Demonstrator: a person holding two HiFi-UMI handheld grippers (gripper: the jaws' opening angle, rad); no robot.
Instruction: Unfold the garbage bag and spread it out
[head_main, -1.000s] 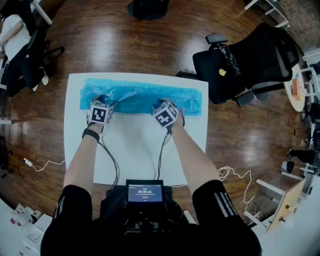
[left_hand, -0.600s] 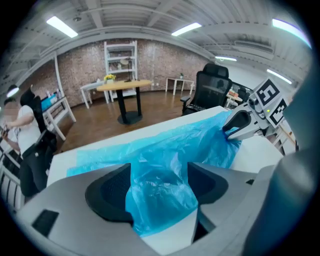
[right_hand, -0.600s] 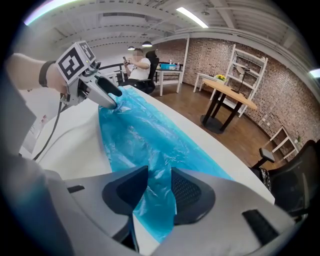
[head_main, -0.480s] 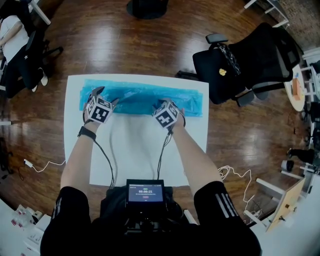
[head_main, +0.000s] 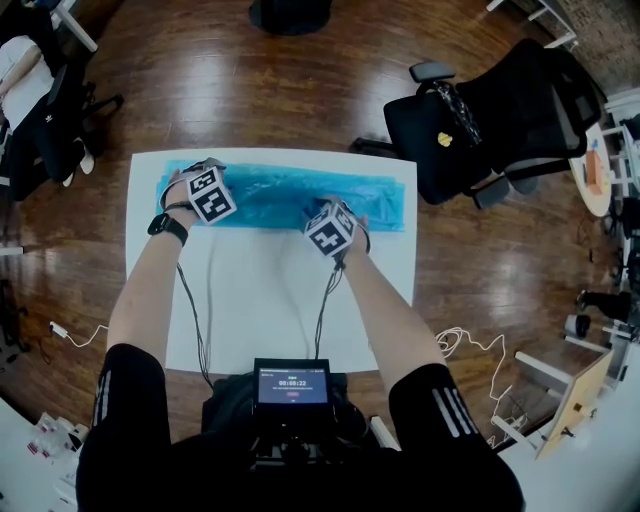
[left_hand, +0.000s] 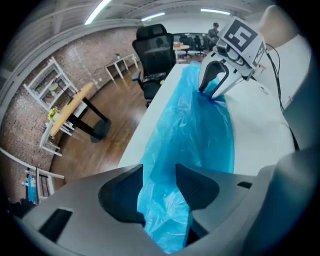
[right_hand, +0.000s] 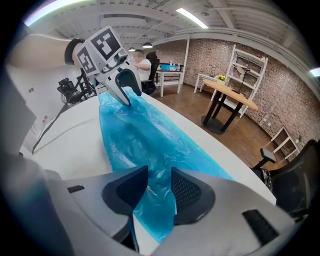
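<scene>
Near the left end of the blue garbage bag (head_main: 290, 195), which is laid as a long strip along the far edge of the white table (head_main: 270, 300), a fold of film is pinched by the left gripper (left_hand: 156, 182), whose jaws have just been closing. Further right, bunched film is clamped by the right gripper (right_hand: 159, 187).

Bright, even: ceiling strip lights (right_hand: 192, 15) are shining high beyond the jaws. Soft sheen is glinting on the garbage bag (right_hand: 145, 140) ahead of them. Fisheye is bending edges, blackening corners.
</scene>
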